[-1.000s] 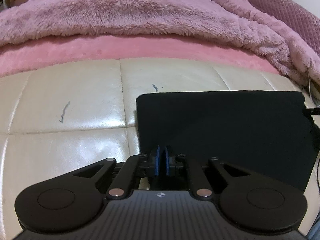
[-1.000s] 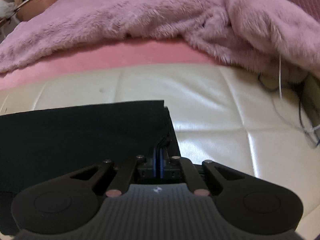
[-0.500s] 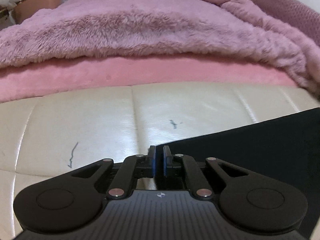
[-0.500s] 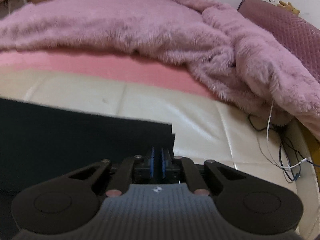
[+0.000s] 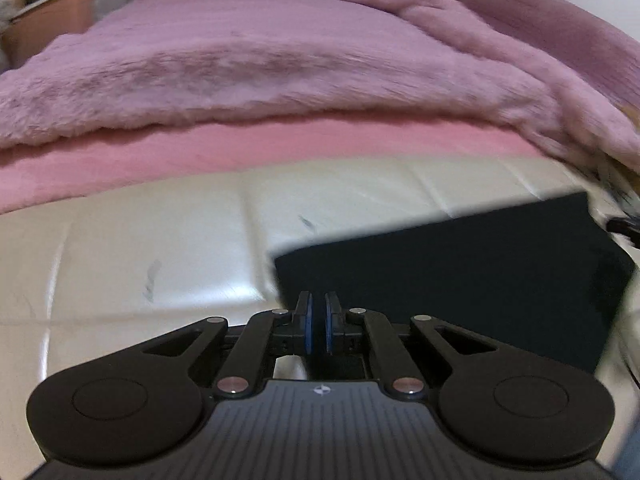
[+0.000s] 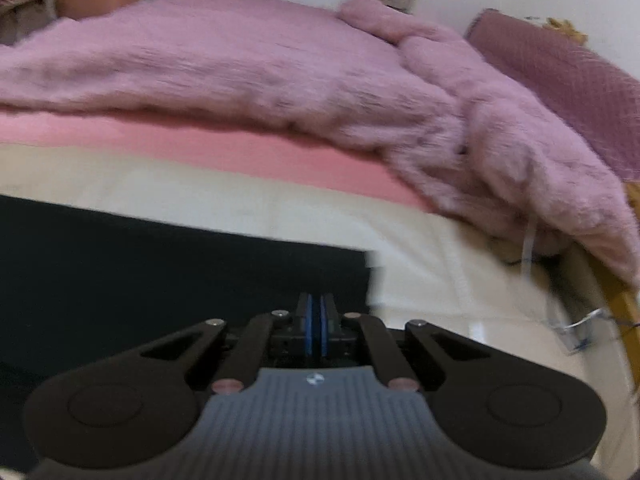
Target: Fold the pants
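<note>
The black pants [image 5: 460,272] lie folded into a flat rectangle on the cream quilted surface [image 5: 140,240]. In the left wrist view my left gripper [image 5: 316,312] is at the near left corner of the pants, its blue pads a narrow gap apart with nothing between them. In the right wrist view the pants [image 6: 160,272] fill the left side. My right gripper [image 6: 316,312] is over their near right corner, pads nearly together, and no cloth shows between them.
A fluffy pink blanket [image 5: 280,60] is heaped behind on a pink sheet [image 5: 240,148]. A mauve cushion [image 6: 560,68] is at the far right. Loose cables [image 6: 576,328] lie at the right edge of the surface. Pen marks [image 5: 152,280] show on the cream surface.
Both grippers have drawn back and lifted from the pants' near corners. The left pads have parted slightly. The pants stay flat; both views are blurred by motion.
</note>
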A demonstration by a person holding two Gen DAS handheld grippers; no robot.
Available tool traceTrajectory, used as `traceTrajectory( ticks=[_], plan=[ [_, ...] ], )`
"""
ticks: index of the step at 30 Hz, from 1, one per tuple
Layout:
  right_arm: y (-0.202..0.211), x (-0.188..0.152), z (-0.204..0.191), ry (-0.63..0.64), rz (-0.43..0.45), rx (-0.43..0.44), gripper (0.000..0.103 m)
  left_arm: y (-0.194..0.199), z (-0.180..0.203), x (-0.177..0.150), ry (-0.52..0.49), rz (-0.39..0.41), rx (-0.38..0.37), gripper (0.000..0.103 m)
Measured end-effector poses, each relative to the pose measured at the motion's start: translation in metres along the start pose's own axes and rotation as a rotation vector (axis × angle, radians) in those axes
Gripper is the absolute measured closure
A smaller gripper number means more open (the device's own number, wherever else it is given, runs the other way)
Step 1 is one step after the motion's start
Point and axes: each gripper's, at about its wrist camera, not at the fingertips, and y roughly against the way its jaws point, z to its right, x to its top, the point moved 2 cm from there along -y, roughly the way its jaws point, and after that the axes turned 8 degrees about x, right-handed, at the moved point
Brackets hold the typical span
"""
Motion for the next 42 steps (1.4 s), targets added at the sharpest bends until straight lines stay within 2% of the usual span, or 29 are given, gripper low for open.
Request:
traceTrajectory(
  ticks=[5, 10, 17, 24, 29, 32, 34, 36, 39, 42],
  plan=[
    [0.03, -0.022, -0.068, -0.045, 0.011, 0.208, 0.103, 0.027, 0.03, -0.039, -0.099, -0.044, -0.073, 0.097],
    [0.035, -0.039, -0.127, -0.074, 0.032, 0.329, 0.103, 0.026, 0.037, -0.069, -0.138, -0.115, -0.053, 0.098],
    [0.026, -0.045, -0.176, -0.006, 0.059, 0.35, 0.103, 0.028, 0.033, -0.09, -0.095, -0.119, -0.046, 0.098],
    [0.013, -0.062, -0.183, 0.037, 0.033, 0.321, 0.103, 0.028, 0.023, -0.095, -0.05, -0.104, -0.074, 0.097],
    [0.015, -0.069, -0.187, 0.075, 0.0, 0.312, 0.103, 0.035, 0.011, -0.092, 0.028, -0.09, -0.11, 0.097],
    [0.021, -0.065, -0.181, 0.044, -0.002, 0.331, 0.103, 0.045, 0.001, -0.083, 0.08, -0.033, -0.123, 0.08],
    [0.026, -0.061, -0.172, 0.008, 0.02, 0.324, 0.103, 0.046, -0.013, -0.075, 0.166, -0.008, -0.145, 0.061],
    [0.028, -0.055, -0.162, -0.025, 0.038, 0.317, 0.099, 0.04, -0.029, -0.069, 0.274, -0.001, -0.179, 0.054],
    [0.027, -0.045, -0.149, -0.062, 0.06, 0.315, 0.091, 0.022, -0.051, -0.063, 0.426, -0.011, -0.224, 0.053],
    [0.02, -0.037, -0.144, -0.063, 0.061, 0.313, 0.09, 0.004, -0.062, -0.063, 0.537, -0.028, -0.278, 0.053]
  ],
)
